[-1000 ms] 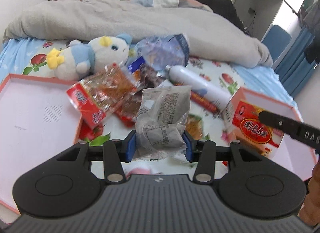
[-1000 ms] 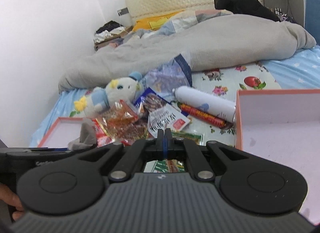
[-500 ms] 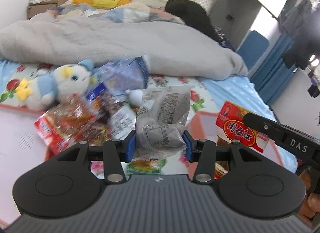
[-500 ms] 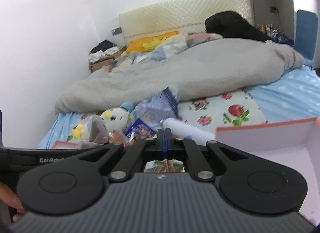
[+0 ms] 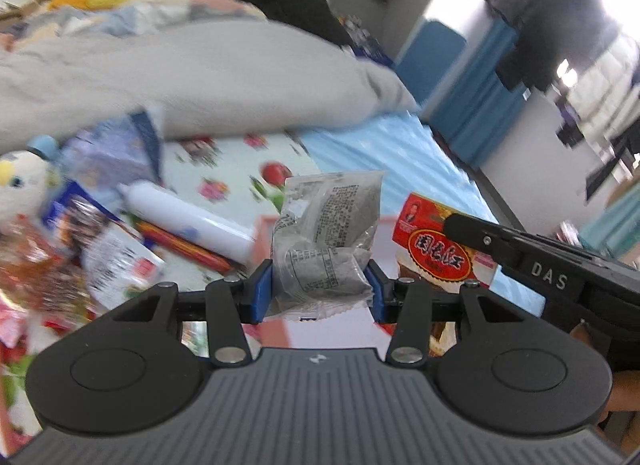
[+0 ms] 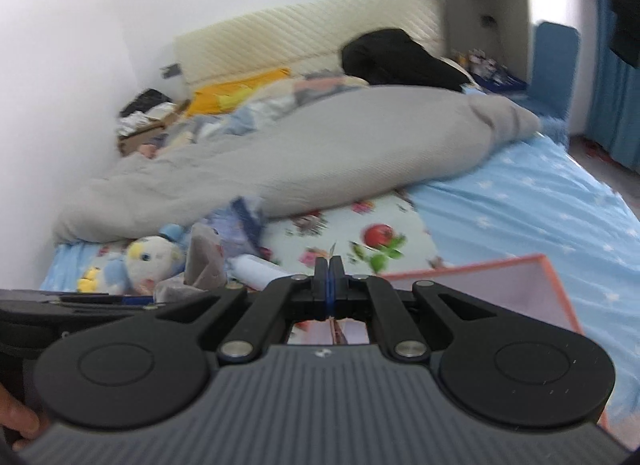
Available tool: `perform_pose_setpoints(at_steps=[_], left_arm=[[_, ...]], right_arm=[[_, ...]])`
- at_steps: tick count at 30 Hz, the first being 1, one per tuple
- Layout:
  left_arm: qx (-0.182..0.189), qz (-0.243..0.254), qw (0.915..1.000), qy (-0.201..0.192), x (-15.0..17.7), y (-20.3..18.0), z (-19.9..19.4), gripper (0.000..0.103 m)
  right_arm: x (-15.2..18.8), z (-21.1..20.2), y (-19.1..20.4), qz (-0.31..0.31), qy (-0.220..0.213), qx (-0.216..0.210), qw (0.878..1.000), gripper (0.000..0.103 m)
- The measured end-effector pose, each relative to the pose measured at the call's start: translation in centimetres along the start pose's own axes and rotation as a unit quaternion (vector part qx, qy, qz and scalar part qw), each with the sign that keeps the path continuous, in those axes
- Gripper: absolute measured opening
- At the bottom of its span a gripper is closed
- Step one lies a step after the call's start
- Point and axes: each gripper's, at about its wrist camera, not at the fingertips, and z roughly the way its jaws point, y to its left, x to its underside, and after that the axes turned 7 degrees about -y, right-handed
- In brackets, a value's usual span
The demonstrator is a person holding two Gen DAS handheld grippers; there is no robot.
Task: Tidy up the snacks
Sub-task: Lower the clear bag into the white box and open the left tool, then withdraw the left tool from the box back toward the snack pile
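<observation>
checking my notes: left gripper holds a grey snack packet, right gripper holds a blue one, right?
Not quite. The left gripper does hold the grey snack packet, but the right gripper holds a red packet, not a blue one. The left wrist view shows it.

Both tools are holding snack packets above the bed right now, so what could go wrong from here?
The grey packet is soft and crumpled between the left tool, so it might slide out or get crushed. The right tool pinches only an edge of the red packet, which could tear or swing loose. The two tools are also close together near the pink box, so they might bump.
</observation>
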Motion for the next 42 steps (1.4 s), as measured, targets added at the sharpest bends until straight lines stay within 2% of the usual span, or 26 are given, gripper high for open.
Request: perform_pose_setpoints(at_steps=[5, 11, 17, 19, 20, 22, 23, 24, 25, 32, 42], left_arm=[[0.025, 0.013, 0.9982, 0.054, 1.9, -2.1, 4.5, 0.053], [0.029, 0.02, 0.9933, 0.11, 4.0, -2.6, 8.9, 0.053], [0.023, 0.015, 0.9912, 0.129, 4.8, -1.6, 10.5, 0.053], [0.015, 0.008, 0.9901, 0.139, 5.0, -1.0, 11.0, 0.06], [0.007, 0.003, 0.9895, 0.144, 5.1, -0.7, 11.2, 0.069], [-0.003, 0.003, 0.9904, 0.138, 5.0, -0.2, 10.9, 0.076], [-0.003, 0.007, 0.991, 0.134, 4.9, -0.1, 10.7, 0.076], [0.001, 0.008, 0.9914, 0.131, 4.8, -0.2, 10.4, 0.076], [0.007, 0.008, 0.9918, 0.127, 4.6, -0.1, 10.0, 0.076], [0.006, 0.035, 0.9966, 0.075, 2.7, -0.5, 6.6, 0.076], [0.007, 0.064, 0.9977, -0.021, 1.1, -0.5, -0.4, 0.076]], right_arm=[[2.2, 0.9, -3.3, 0.014, 0.038, 0.04, 0.998, 0.003], [5.0, 2.3, -6.8, 0.031, 0.093, 0.072, 0.993, 0.003], [6.9, 3.3, -8.0, 0.047, 0.117, 0.078, 0.989, 0.005], [7.2, 3.4, -8.0, 0.047, 0.116, 0.085, 0.988, 0.006], [7.3, 3.5, -8.2, 0.053, 0.12, 0.086, 0.988, 0.006], [7.7, 3.6, -8.7, 0.07, 0.126, 0.086, 0.986, 0.009], [7.9, 3.6, -8.8, 0.073, 0.127, 0.088, 0.985, 0.026], [8.0, 3.5, -8.9, 0.076, 0.124, 0.087, 0.985, 0.038], [8.0, 3.2, -9.0, 0.079, 0.115, 0.081, 0.987, 0.057], [6.3, 1.0, -8.4, 0.07, 0.072, 0.082, 0.992, 0.059], [3.6, -2.8, -4.5, 0.043, -0.014, 0.047, 0.998, 0.059]])
